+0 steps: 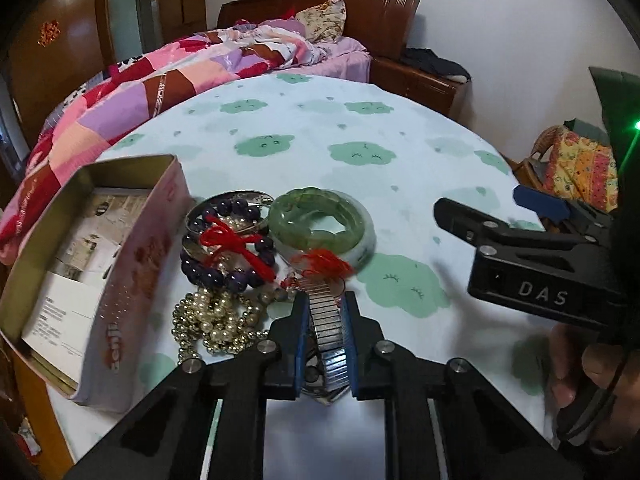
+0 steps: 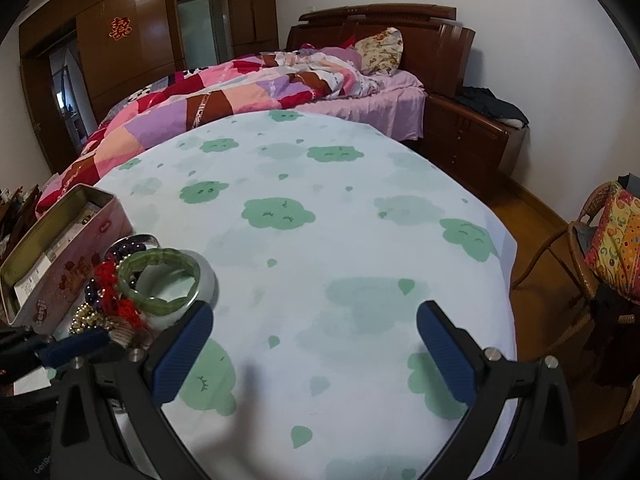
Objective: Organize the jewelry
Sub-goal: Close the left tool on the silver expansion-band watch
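Note:
A pile of jewelry lies on the table: a green jade bangle [image 1: 320, 224] [image 2: 160, 280], a purple bead bracelet [image 1: 224, 264] with red cord [image 1: 232, 244], pearl and gold bead strands [image 1: 216, 320], and a silver metal watch band [image 1: 326, 320]. My left gripper [image 1: 325, 308] is shut on the watch band at the near edge of the pile. An open pink tin box [image 1: 104, 264] [image 2: 52, 264] with papers inside stands left of the pile. My right gripper [image 2: 316, 324] is open and empty over the cloth, right of the pile; it also shows in the left wrist view [image 1: 500, 216].
The round table [image 2: 340, 220] has a white cloth with green cloud print. A bed with a patchwork quilt [image 2: 240, 92] is behind it. A wooden nightstand [image 2: 472, 136] and a wicker chair with a cushion [image 2: 612, 248] stand on the right.

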A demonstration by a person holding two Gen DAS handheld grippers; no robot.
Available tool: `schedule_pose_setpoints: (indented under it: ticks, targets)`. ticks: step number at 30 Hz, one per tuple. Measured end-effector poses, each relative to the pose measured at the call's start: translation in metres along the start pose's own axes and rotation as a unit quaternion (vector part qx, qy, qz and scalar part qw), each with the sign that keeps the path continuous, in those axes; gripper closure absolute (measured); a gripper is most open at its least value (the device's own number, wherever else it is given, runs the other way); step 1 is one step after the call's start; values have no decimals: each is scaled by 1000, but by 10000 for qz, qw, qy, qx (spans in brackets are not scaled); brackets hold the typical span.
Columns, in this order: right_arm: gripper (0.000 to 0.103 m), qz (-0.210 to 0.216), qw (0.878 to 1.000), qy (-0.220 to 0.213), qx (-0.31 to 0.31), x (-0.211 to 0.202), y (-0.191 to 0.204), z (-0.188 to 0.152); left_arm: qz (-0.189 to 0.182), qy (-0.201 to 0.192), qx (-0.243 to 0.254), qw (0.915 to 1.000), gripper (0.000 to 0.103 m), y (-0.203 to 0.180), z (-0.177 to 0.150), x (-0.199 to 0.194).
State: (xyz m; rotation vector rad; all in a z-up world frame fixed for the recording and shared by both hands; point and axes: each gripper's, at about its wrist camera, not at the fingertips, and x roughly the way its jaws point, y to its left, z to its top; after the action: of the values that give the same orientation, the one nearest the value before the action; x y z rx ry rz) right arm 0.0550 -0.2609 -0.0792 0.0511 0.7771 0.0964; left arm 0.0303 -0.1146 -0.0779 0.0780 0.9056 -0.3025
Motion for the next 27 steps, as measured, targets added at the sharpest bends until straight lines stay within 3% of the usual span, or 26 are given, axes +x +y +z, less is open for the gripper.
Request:
schedule_pose_setpoints:
  ticks: [1,10,16,18,20,21,22,27]
  targets:
    - [0,9,10000,-4,-15,-1,0,0,-27,-38,14,10000,103,1,0,-2]
    - [0,36,10000,22,-62,2,6,0,-274,-786,-233,9963,103,22,4,-56]
    - [0,74,9998,19,-194,2,14,-2,6,-430,-206,9989,101,23,2,-38]
    - [0,63,9999,30,-147,3,13,-2,96,-275,-162,9994,89,20,-1,-28]
    - [0,48,9999,52,-92,4,9,-2,270,-245,-120,9993,46,18,-2,-23]
    - [0,32,10000,56,-64,4,7,-2,329,-341,-121,9988,39,17,-3,-24]
    - [0,19,10000,55,-31,4,5,-2,323,-444,-112,9984,33,16,-3,-26]
    - [0,4,10000,28,84,4,-2,-1,212,-391,90,9990,33,7,-4,-20]
